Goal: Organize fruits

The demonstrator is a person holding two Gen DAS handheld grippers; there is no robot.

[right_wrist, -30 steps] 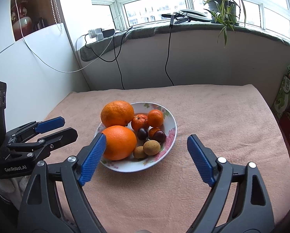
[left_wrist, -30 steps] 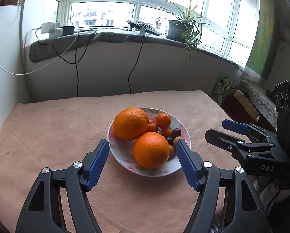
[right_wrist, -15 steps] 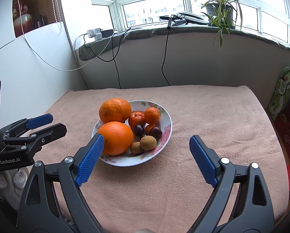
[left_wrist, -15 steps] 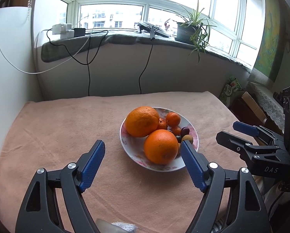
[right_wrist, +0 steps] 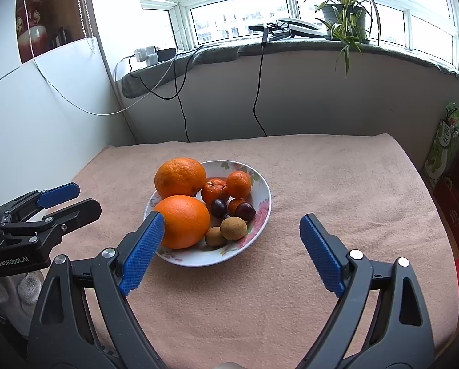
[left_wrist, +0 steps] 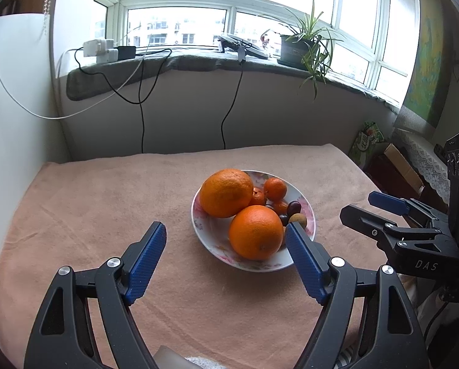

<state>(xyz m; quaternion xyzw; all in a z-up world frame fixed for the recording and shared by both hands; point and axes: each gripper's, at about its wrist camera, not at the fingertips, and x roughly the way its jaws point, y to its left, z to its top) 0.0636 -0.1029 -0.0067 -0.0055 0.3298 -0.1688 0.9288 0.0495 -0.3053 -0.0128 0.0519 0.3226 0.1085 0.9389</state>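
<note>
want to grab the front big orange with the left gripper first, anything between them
Nothing visible stands between them. The left gripper is open, and only bare pink cloth and the near rim of the bowl lie before the front orange. The right gripper is off to the side.

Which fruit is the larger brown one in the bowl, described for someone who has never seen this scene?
Find the floral bowl on the pink cloth. At its near edge lie two matte brown fruits beside the near orange. The larger brown fruit is the right one, just in front of a dark plum.
</note>
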